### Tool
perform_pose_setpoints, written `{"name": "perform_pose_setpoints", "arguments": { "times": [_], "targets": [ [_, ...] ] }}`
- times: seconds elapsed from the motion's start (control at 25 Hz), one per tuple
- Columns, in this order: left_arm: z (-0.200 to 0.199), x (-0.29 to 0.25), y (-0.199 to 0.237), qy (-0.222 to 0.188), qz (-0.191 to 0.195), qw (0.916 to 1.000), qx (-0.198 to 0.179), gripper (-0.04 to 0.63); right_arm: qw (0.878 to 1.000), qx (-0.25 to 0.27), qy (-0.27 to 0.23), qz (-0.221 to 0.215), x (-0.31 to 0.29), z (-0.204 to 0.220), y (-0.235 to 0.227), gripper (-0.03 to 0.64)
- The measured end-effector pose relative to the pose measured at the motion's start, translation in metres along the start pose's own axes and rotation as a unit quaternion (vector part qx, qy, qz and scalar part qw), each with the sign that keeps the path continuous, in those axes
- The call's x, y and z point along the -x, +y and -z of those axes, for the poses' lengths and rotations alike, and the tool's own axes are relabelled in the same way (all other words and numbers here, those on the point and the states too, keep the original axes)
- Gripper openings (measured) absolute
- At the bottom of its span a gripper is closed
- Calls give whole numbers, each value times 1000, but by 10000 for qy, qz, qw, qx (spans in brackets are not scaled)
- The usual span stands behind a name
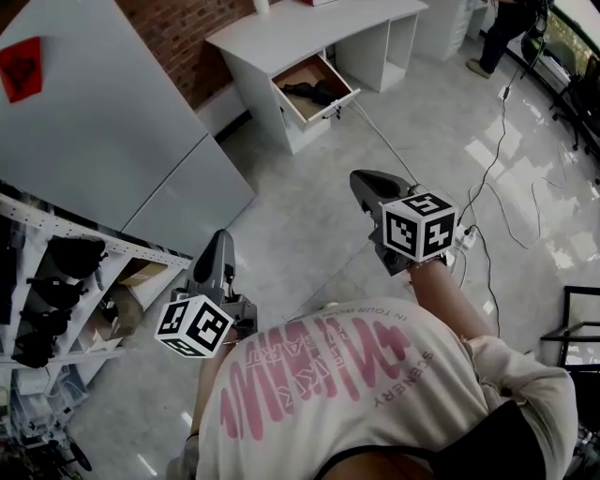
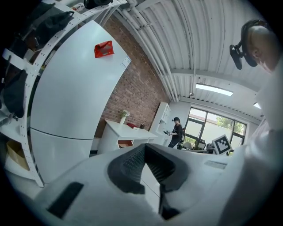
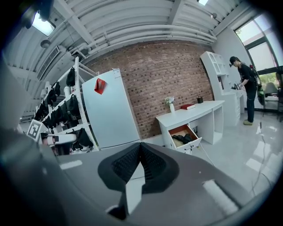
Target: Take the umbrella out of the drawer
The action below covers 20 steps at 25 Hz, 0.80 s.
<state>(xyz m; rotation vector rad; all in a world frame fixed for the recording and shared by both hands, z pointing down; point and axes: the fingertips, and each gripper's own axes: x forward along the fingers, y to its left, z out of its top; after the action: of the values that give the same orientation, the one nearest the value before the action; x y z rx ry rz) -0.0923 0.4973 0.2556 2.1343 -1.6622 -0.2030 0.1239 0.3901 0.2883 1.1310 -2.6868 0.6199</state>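
Head view, left to right. A shelf rack (image 1: pixel 56 281) loaded with dark items stands just left of the left gripper (image 1: pixel 218 239). Ahead of that gripper and to its left I see a tall white cabinet (image 1: pixel 103 122) with a red tag (image 1: pixel 21 67) on its face.

In the left gripper view, the left gripper (image 2: pixel 145 150) has its fingers (image 2: pixel 132 165) pressed together at the tips with nothing between them. They point toward the cabinet and the brick wall (image 2: pixel 132 92) beyond.

Well ahead of both pairs of fingers stands the white table (image 1: pixel 309 28). Its drawer (image 1: pixel 339 101) is pulled open. The umbrella (image 1: pixel 309 91) is a dark shape lying inside the drawer, well apart from either gripper.

The right gripper (image 1: pixel 359 183) hangs over the pale floor (image 1: pixel 309 244), aimed at the drawer. In the right gripper view, the right gripper (image 3: pixel 140 145) has its fingers (image 3: pixel 126 165) closed tip to tip and holding nothing. The open drawer (image 3: pixel 185 137) shows ahead of them and slightly right.

To the right of the right fingers a cable (image 1: pixel 506 187) trails across the floor. A person (image 1: pixel 506 28) stands far ahead and to the right.
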Motion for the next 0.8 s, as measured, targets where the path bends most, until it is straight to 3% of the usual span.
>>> {"name": "perform_pose_setpoints", "arguments": {
  "times": [0.32, 0.8],
  "targets": [
    [2, -37, -7, 147, 262, 9995, 27, 3, 9993, -170, -141, 288, 7, -11, -32, 14],
    [16, -60, 13, 463, 193, 9984, 241, 3, 9984, -371, 227, 374, -18, 9, -45, 14]
  ]
}}
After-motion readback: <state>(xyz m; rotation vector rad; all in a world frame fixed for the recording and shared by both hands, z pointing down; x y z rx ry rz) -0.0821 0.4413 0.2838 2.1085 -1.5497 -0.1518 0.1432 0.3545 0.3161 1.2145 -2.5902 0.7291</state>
